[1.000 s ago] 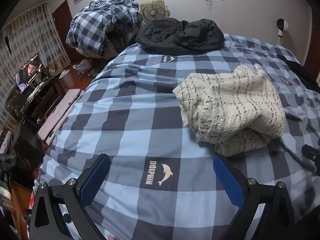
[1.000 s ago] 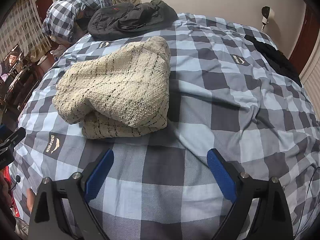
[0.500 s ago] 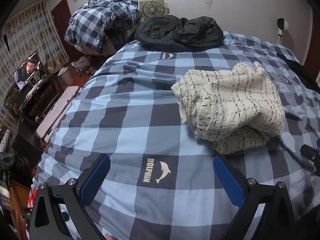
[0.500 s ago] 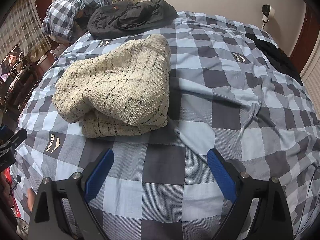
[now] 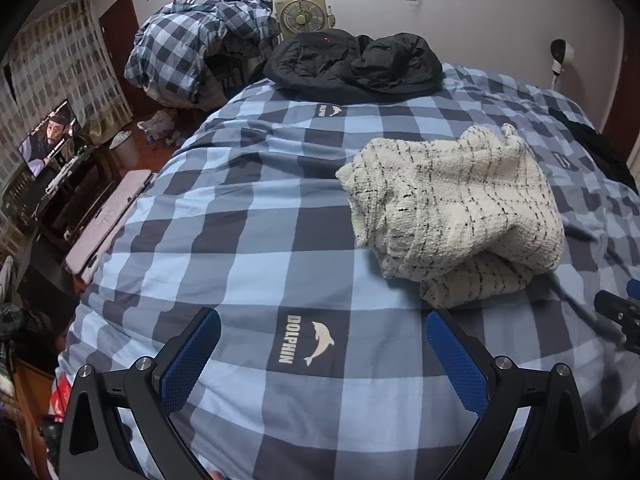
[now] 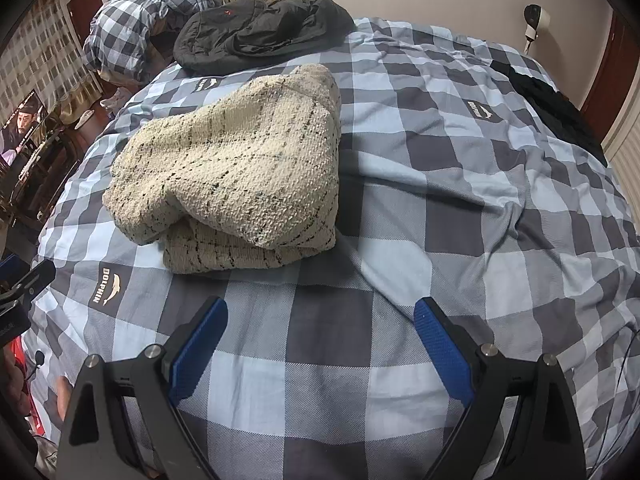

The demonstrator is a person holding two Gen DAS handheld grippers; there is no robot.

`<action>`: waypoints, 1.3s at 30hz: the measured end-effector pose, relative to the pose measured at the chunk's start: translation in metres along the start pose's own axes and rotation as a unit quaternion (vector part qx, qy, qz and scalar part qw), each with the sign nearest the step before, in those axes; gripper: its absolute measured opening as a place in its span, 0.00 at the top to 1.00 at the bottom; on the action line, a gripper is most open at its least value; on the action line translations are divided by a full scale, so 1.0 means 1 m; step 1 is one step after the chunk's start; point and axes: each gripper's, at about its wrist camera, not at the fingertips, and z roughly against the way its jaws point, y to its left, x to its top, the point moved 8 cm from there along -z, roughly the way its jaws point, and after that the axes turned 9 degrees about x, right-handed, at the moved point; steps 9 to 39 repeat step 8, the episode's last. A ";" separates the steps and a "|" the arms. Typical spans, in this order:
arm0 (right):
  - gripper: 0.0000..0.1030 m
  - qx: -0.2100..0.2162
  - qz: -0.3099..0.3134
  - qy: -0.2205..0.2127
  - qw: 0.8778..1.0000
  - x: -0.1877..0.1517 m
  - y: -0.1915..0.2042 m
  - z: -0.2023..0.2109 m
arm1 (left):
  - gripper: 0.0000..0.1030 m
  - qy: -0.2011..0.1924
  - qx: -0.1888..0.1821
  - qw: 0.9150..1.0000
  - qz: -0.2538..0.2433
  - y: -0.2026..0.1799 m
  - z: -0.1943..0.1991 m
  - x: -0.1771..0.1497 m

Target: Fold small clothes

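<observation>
A cream knit garment (image 5: 456, 208) with thin black lines lies folded in a loose bundle on the blue checked bedspread (image 5: 240, 216). In the right wrist view the same garment (image 6: 236, 164) sits ahead and to the left. My left gripper (image 5: 322, 320) hovers open over the bedspread near the dolphin logo, the garment ahead to its right. My right gripper (image 6: 320, 308) is open too, just short of the garment's near edge. Nothing is between either pair of fingers.
A black jacket (image 5: 352, 64) lies at the far end of the bed, with a checked quilt heap (image 5: 196, 60) and a fan (image 5: 302, 16) behind it. Dark clothing (image 6: 556, 108) lies at the right edge. A lit screen (image 5: 48, 136) and furniture stand left of the bed.
Both grippers have drawn back slightly from the garment and stayed open. The garment has not moved.
</observation>
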 end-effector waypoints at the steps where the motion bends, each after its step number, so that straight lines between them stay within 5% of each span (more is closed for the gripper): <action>1: 0.10 0.000 0.000 0.000 1.000 0.000 0.000 0.000 | 0.00 0.000 0.001 1.000 -0.001 0.000 0.000 0.000; 39: 0.10 -0.002 0.004 0.002 1.000 -0.001 0.001 0.001 | 0.00 0.017 0.002 1.000 0.007 0.003 -0.006 -0.002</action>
